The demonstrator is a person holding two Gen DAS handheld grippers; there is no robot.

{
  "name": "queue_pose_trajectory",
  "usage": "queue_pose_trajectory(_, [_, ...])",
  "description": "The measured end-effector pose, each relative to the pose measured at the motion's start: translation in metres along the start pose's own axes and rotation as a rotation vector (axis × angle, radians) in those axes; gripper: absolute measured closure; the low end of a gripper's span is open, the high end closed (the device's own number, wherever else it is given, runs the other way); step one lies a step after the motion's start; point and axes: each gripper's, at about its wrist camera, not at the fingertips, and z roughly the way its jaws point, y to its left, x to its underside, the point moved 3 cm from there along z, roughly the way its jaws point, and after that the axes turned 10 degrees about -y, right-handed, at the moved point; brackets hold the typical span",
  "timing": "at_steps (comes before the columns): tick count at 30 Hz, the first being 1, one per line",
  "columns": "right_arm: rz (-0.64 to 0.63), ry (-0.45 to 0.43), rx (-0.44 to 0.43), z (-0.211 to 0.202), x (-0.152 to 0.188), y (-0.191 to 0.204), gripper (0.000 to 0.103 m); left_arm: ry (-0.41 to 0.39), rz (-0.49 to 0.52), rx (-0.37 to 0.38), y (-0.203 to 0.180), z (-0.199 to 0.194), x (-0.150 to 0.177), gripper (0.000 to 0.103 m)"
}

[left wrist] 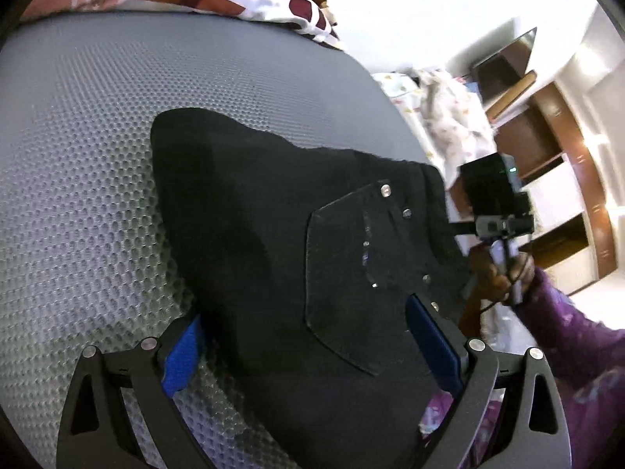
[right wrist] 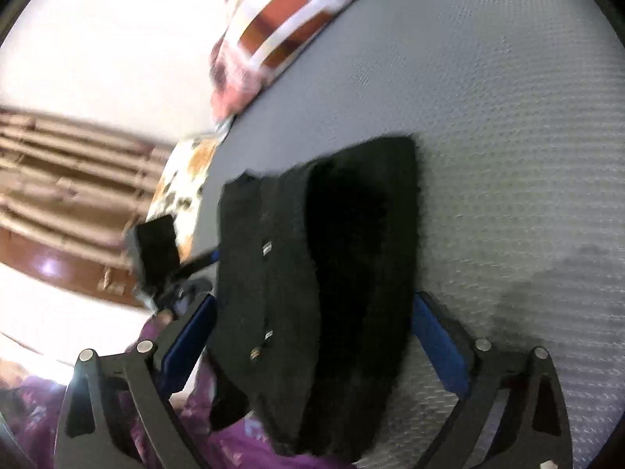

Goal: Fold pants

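Lying folded near the grey mattress's point(left wrist: 97, 136) near edge, black pants point(left wrist: 273, 234) are sitting between both wide-open grippers, left gripper point(left wrist: 312, 348) and right gripper point(right wrist: 312, 348), neither gripping; bare mattress is stretching beyond.

The left black two-finger gripper with blue pads point(left wrist: 312, 348) is angled downward, jaws spread wide, pads clear of contact on either side. The right black two-finger gripper with blue pads point(right wrist: 314, 336) is likewise tilted down with jaws at full spread (its view is motion-blurred). Seen from the left wrist, the person's right hand point(left wrist: 502, 273) grips its handle, a purple patterned sleeve point(left wrist: 578, 336) covering the forearm.
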Motion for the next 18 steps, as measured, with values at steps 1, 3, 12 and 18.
queue_pose_trajectory(1, [0.032, 0.036, -0.079, 0.004, -0.001, 0.001, 0.004, 0.002, -0.02, 0.033, 0.004, -0.001, -0.002, 0.009])
queue_pose_trajectory(3, [0.062, 0.057, -0.132, 0.004, -0.002, 0.0, 0.005, 0.01, -0.044, 0.072, 0.009, -0.005, -0.001, 0.009])
queue_pose_trajectory(12, [-0.049, 0.088, -0.072, 0.016, -0.007, 0.014, 0.005, 0.054, -0.024, 0.078, 0.0, 0.001, -0.002, 0.009])
queue_pose_trajectory(18, [-0.103, 0.051, 0.068, 0.012, -0.002, 0.002, 0.049, 0.021, 0.03, -0.028, -0.015, 0.007, 0.003, 0.009])
